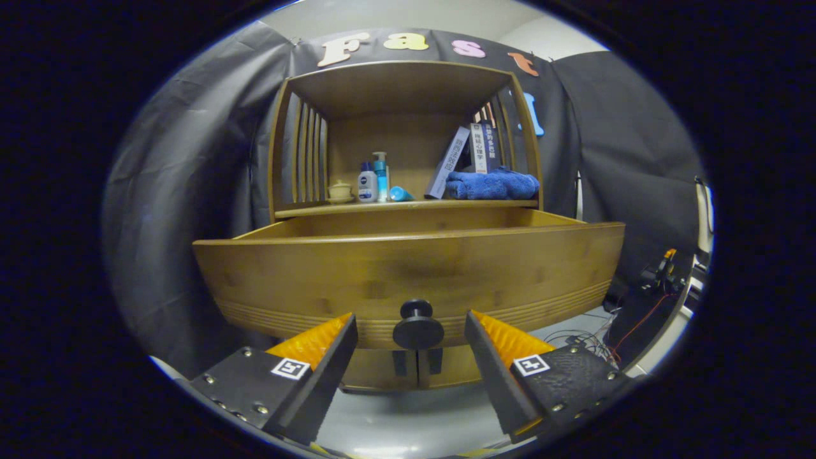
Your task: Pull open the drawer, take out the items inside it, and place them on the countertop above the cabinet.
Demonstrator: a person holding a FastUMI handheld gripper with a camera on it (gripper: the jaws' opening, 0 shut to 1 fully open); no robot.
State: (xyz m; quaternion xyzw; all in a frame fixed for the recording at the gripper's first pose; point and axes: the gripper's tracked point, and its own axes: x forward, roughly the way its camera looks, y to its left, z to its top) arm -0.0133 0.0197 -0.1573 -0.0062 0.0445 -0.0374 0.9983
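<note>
Clearly, the drawer (408, 268) of the wooden cabinet (408, 95) is pulled out toward the camera, and its front panel stands wide across the view. Its inside is hidden behind the front panel, so I cannot tell what lies in it. The round dark knob (417, 325) sits at the low middle of the front panel. The gripper (411, 331) is released: its two fingers stand spread apart, one on each side of the knob, and neither touches it. On the countertop (408, 205) just above the drawer stand a small cup with lid (340, 191), a white bottle (367, 185) and a blue pump bottle (380, 177) close together, with a small blue object (400, 194) lying beside them. More to the right, a folded blue towel (492, 185) lies in front of some books (468, 156), which lean against the slatted side wall.
</note>
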